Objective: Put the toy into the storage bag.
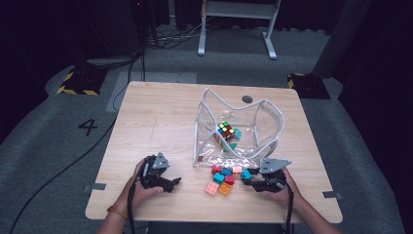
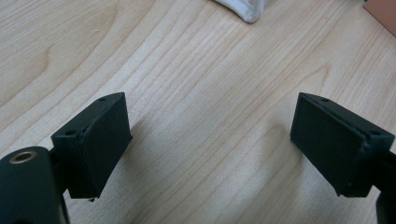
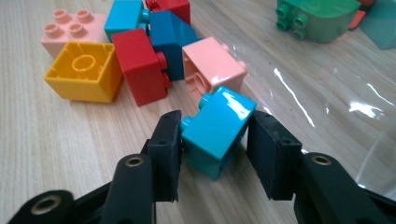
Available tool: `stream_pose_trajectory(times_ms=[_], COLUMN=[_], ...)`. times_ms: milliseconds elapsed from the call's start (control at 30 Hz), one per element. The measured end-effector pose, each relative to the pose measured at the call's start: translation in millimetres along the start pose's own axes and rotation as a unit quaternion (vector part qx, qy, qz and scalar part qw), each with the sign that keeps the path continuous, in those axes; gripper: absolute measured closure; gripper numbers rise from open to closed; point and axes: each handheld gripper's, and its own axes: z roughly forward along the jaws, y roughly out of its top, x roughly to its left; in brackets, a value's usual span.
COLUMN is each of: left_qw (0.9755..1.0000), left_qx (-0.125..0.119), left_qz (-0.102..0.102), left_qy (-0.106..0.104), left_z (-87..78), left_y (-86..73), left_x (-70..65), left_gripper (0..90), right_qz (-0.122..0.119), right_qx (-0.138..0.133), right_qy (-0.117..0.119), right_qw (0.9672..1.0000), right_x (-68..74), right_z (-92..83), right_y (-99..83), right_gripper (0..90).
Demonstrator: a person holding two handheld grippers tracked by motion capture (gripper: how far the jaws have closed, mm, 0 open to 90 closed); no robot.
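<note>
Fingers of the left gripper (image 1: 171, 184) stood wide apart over bare table (image 1: 156, 117), holding nothing. At its three o'clock lay the loose blocks (image 1: 221, 179), red, pink, blue and yellow, near the table's front edge. Rightmost, the right gripper (image 3: 214, 135) had its pads against a turquoise block (image 3: 217, 130), clamped on it, apparently still on the wood. At twelve o'clock from the pile, the clear bag (image 1: 238, 129) already held a puzzle cube (image 1: 225, 129) and a green block (image 3: 317, 18). Judging by that, packing was barely begun: most blocks remained outside.

A black "4" is marked on the grey floor (image 1: 87, 126).
</note>
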Motion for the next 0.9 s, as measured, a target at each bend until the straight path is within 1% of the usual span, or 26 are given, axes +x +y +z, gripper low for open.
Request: stream_pose_trajectory(times_ms=[33,67,100,167,200,233,267,333,500,533,567,600,633,667,733,867,900], left_qw=[1.0,1.0,1.0,1.0,1.0,1.0,1.0,1.0,1.0,1.0,1.0,1.0,1.0,1.0,1.0,1.0,1.0], left_qx=[0.0,0.0,0.0,0.0,0.0,-0.001,0.001,0.0,0.0,-0.001,0.0,0.0,0.001,0.0,-0.001,0.0,0.0], left_qz=[0.0,0.0,0.001,0.002,0.002,0.003,0.003,0.003,0.003,0.002,0.003,0.003,0.003,0.004,0.002,0.003,0.003], left_qy=[0.001,0.0,-0.001,-0.003,-0.002,0.002,0.001,0.0,0.001,0.002,0.001,0.001,0.001,0.001,0.001,0.0,0.0], left_z=[0.0,0.0,-0.1,-0.1,-0.1,-0.2,-0.4,-0.4,-0.3,-0.3,-0.3,-0.4,-0.4,-0.4,-0.2,-0.4,-0.4], left_y=[0.0,0.0,-0.1,-0.1,-0.1,-0.2,-0.1,-0.1,-0.2,-0.2,-0.2,-0.2,-0.2,-0.2,-0.2,-0.2,-0.2], left_x=[0.0,0.0,0.2,0.4,0.4,0.3,0.3,0.4,0.3,0.2,0.3,0.3,0.3,0.4,0.2,0.3,0.4], left_gripper=[12.2,12.2,12.2,12.2,12.2,12.2,12.3,12.2,12.3,12.2,12.3,12.2,12.3,12.3,12.3,12.3,12.2], right_qz=[-0.003,-0.013,-0.03,-0.035,-0.041,-0.039,-0.036,-0.039,-0.024,-0.027,-0.023,-0.026,-0.027,-0.021,-0.026,-0.02,-0.022], right_qx=[0.0,-0.002,-0.014,-0.009,-0.008,-0.009,-0.009,-0.01,-0.013,-0.015,-0.014,-0.01,-0.014,-0.011,-0.015,-0.016,-0.016], right_qy=[0.001,0.007,0.015,0.021,0.018,0.015,0.015,0.008,-0.001,-0.002,-0.004,-0.006,-0.008,-0.008,-0.01,-0.011,-0.011], right_qw=[1.0,0.9999,0.9993,0.9991,0.999,0.9991,0.9992,0.9991,0.9996,0.9995,0.9996,0.9996,0.9995,0.9997,0.9995,0.9996,0.9996], right_x=[0.6,0.6,-0.6,-1.0,-2.1,-2.7,-3.5,-5.4,-12.4,-14.2,-14.5,-15.9,-17.1,-17.2,-19.3,-22.9,-24.4], right_z=[-0.9,-2.9,-4.9,-8.3,-9.8,-11.1,-12.9,-17.1,-27.3,-29.4,-31.2,-33.4,-34.7,-36.9,-40.4,-46.1,-47.7], right_y=[-0.7,-1.9,-3.0,-4.8,-6.2,-7.6,-8.8,-11.1,-17.6,-18.7,-20.0,-20.9,-21.9,-22.5,-23.5,-25.3,-26.0], right_gripper=[64.9,67.5,67.6,67.8,67.8,67.8,67.8,67.9,68.0,68.0,68.0,68.1,68.1,68.1,68.1,68.1,68.1])
